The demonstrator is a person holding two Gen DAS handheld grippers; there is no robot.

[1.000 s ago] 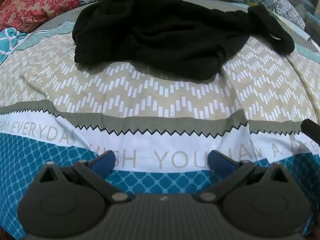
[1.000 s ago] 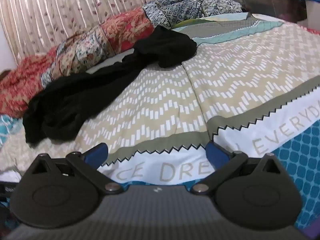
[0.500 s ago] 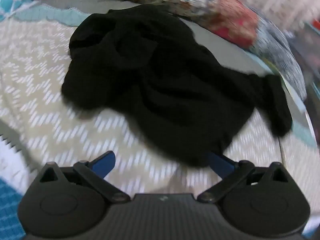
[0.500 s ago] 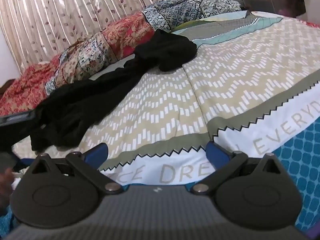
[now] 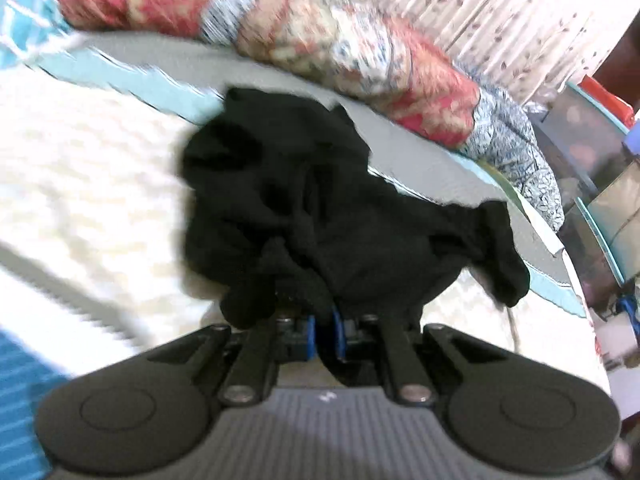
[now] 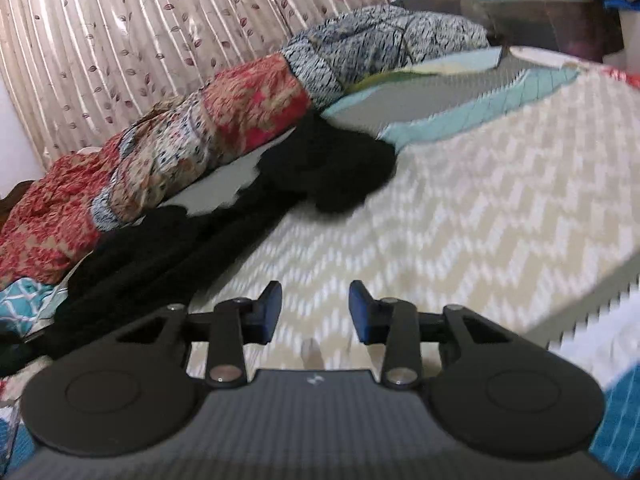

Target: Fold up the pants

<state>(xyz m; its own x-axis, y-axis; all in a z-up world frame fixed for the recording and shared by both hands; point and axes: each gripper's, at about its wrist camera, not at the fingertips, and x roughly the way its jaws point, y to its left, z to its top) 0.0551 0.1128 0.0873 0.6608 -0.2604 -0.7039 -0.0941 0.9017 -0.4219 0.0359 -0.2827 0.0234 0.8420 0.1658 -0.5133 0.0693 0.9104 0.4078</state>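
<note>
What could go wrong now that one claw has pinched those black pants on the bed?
The left gripper is shut on only a small bunch of the black pants; the rest lies crumpled, so the cloth might slip out or lift as a tangled lump. The right gripper, whose jaws have just been closing, has nothing between them above the bedspread, so it may miss the pants. The patchwork quilt touches the pants and could get dragged along.

Soft, even indoor light is filling both views, and motion blur is smearing the patterned bedsheet [image 5: 80, 184] and quilt [image 6: 208, 128] in each. The black pants [image 5: 320, 208] are reading as a near featureless dark mass, their folds barely showing. Fisheye distortion is bowing the pleated curtain [image 6: 120, 32] and darkening the left view's corners.
</note>
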